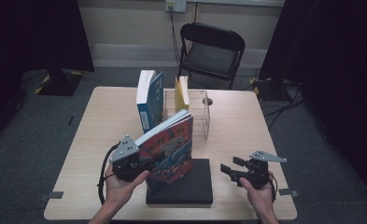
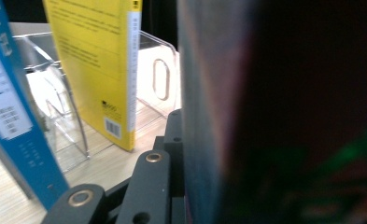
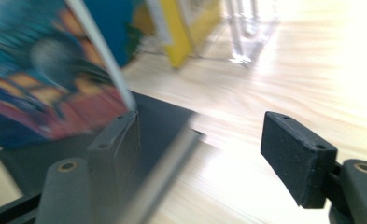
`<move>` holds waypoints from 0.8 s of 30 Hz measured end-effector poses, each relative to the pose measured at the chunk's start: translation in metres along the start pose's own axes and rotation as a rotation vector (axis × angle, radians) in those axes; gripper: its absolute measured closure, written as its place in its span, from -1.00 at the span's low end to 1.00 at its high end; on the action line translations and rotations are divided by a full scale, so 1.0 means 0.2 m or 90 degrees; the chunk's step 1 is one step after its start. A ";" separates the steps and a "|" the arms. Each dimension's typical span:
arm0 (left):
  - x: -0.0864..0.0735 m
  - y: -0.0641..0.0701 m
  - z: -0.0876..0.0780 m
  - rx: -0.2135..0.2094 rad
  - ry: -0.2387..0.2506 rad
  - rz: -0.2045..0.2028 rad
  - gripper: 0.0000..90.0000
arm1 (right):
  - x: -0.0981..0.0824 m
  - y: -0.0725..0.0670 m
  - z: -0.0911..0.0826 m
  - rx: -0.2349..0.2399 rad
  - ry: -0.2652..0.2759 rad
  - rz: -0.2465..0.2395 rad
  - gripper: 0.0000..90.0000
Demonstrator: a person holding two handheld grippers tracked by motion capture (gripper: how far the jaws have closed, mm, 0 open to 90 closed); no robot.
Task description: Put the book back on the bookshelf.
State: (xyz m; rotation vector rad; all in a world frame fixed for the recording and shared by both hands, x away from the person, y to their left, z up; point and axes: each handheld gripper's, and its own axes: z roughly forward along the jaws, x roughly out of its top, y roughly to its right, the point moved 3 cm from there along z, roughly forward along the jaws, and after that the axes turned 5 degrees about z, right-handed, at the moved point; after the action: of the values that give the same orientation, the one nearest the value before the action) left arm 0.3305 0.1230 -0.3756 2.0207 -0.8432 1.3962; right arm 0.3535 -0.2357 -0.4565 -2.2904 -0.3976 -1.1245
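The left gripper (image 1: 144, 163) is pinching the colourful picture book (image 1: 169, 149) by its near edge, jaws pressed tight on it, and it is holding the book tilted up over the black book (image 1: 181, 184) that is lying flat at the table's (image 1: 246, 135) front. In the left gripper view that cover (image 2: 274, 112) is looming dark and close against the jaw. The right gripper (image 1: 228, 171) is sitting low just beside the black book's right edge, jaws spread with nothing between them, pointing in toward the books. Further out, the blue book (image 1: 149, 100) is standing upright beside the clear plastic rack (image 1: 197, 114), and the yellow book (image 1: 182, 93) is standing inside that rack. Beyond the table, a black folding chair (image 1: 211, 51) is waiting by the wall. Here is the risk as I am reading it: the picture book is leaning on a one-sided grip near a corner, so it could sag or swing and knock the blue book over. The right jaws, coming in low, could also nudge the black book across the table instead of getting hold of anything.
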 end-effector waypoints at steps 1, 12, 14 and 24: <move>0.00 -0.01 0.00 0.002 0.000 -0.009 0.66 | -0.01 0.02 0.00 -0.014 -0.007 -0.002 -0.37; 0.01 -0.04 0.03 0.061 0.006 -0.031 0.66 | -0.09 0.16 0.08 -0.101 -0.071 -0.016 -0.46; 0.02 -0.05 0.03 0.069 0.006 -0.038 0.66 | -0.09 0.16 0.08 -0.110 -0.072 -0.022 -0.47; 0.05 -0.08 0.06 0.110 0.008 -0.050 0.66 | -0.13 0.20 0.11 -0.144 -0.106 -0.020 -0.57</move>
State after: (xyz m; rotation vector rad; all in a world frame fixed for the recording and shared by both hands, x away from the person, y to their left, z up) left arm 0.3529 0.1230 -0.3724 2.1462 -0.6496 1.4808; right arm 0.3706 -0.2555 -0.5019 -2.5953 -0.3865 -1.0435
